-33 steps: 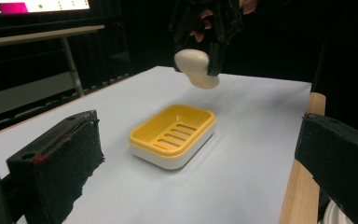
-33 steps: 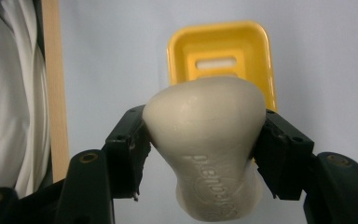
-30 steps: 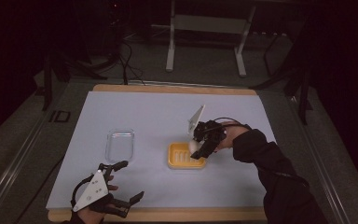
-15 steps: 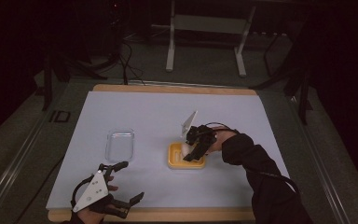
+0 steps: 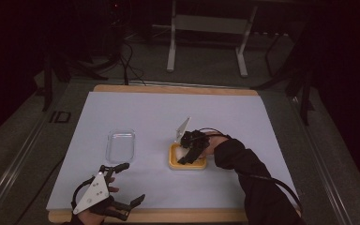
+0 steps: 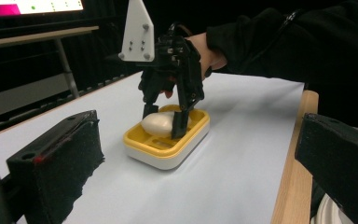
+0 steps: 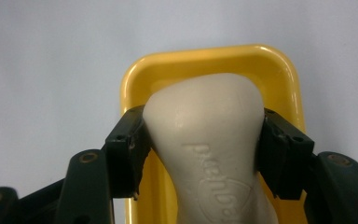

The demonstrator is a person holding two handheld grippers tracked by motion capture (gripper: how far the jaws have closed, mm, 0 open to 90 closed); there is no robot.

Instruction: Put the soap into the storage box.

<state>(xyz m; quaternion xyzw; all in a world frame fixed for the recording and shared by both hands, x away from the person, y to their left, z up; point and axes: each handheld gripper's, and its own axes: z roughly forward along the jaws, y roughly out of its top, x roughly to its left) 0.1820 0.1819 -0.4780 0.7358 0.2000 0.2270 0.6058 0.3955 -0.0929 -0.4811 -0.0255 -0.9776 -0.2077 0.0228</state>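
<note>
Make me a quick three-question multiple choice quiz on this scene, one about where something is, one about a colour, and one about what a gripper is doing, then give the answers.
1. Where does the clear plastic lid lie?
A. On the table, left of the soap dish
B. On top of the soap dish
C. In the left gripper

2. What colour is the inside of the soap dish?
A. Blue
B. Yellow
C. Black

3. What is the right gripper doing?
A. Hanging open above the bare table
B. Closed on the white soap bar
C. Holding the clear lid

Answers:
1 A, the high view shows it flat on the table, apart from the dish.
2 B, its rim shows yellow.
3 B, both jaws press the sides of the soap bar.
</note>
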